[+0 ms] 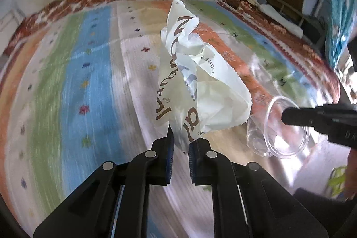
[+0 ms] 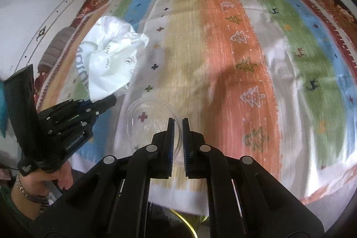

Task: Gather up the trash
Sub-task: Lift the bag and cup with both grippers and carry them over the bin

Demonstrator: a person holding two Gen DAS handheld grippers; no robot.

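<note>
1. Left gripper [image 1: 180, 143]: black two-finger tool with blue ribbed pads, jaws pinched on the lower corner of a crumpled white plastic wrapper with brown lettering [image 1: 196, 81]. The wrapper hangs clear above the striped, multicoloured woven bedspread [image 1: 89, 81], which serves as landmark here.

2. Right gripper [image 2: 178, 126]: same make, jaws pressed together on the rim wall of a clear, round plastic cup [image 2: 151, 124]. The cup is tilted on its side, mouth toward the camera, lifted just above the near part of the bedspread's beige stripe.

3. Relation: seen from the left wrist, the cup sits to the right of the wrapper, near it but apart. Both pieces are over the bedspread's near half.

4. Person: a hand with a wrist bracelet [image 2: 44, 177] holds the left tool, at the bedspread's near left edge.

5. Step in hand, as judged: carrying both pieces off to a bin; none is identifiable in either view.

6. Handling advice: keep both grips steady. The cup's thin wall may crack or slip, so avoid swinging it. The wrapper is held by a corner only, so move smoothly and keep the two loads apart.
</note>
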